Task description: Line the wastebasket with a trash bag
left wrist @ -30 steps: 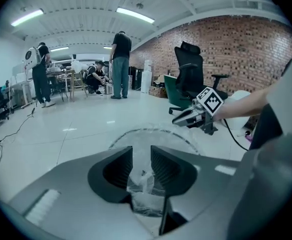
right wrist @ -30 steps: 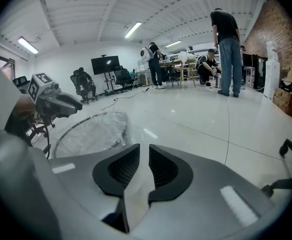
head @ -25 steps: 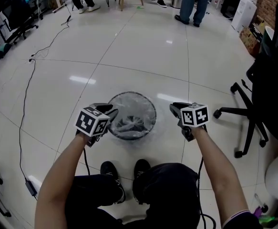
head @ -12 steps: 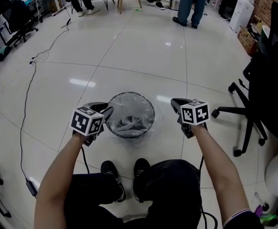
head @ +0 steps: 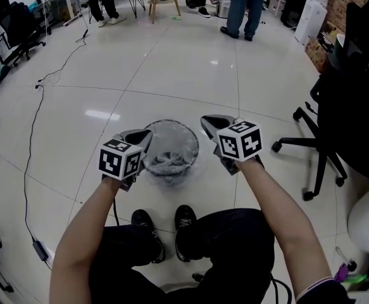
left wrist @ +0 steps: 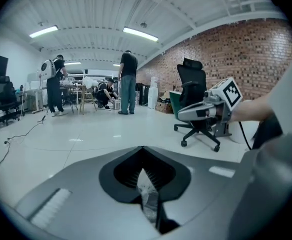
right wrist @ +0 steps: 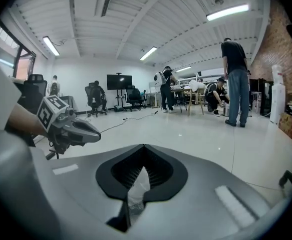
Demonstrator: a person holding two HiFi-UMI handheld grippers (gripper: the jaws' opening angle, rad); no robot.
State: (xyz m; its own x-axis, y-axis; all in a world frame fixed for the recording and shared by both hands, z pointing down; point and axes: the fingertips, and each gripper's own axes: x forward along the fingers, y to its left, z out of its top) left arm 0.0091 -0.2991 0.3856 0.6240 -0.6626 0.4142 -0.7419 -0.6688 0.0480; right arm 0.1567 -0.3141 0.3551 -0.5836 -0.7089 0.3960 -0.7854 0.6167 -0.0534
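Head view: wastebasket (head: 195,145) stands on the white tiled floor (head: 190,75) at frame centre, just above the person's shoes (head: 165,223). It is round and dark-walled. A clear trash bag (head: 169,161) sits inside it, with crumpled film pooled toward the bottom and a pale sheen round the rim.

Left gripper (head: 146,134) is at the rim's left side and right gripper (head: 207,121) at its right, on opposite sides of the mouth.

Jaws, left: they have just been closing and are now pinched together on a thin fold of the clear film, which shows between the pads in the left gripper view. Jaws, right: the same, just closed and nipping a strip of film that trails down out of the slot.

Whether the hem is already turned over the rim is hard to read from the head view — the film is transparent against a glossy floor. It is probably only partly seated.

Handling notes (judgement):
- The bag is very light, limp and slippery and has no stiffness of its own. It takes whatever shape the two grips give it.
- Thin film stretches and tears under a sharp tug or against a hard rim edge.
- The best hold is the hem itself, at two points across the mouth from each other, so the opening spreads evenly.
- Gather a small fold rather than a single layer — it is less likely to slide out of the pads.
- The basket looks light too and may lift or skate with the bag.

An office chair (head: 323,151) stands at mid right, well apart.
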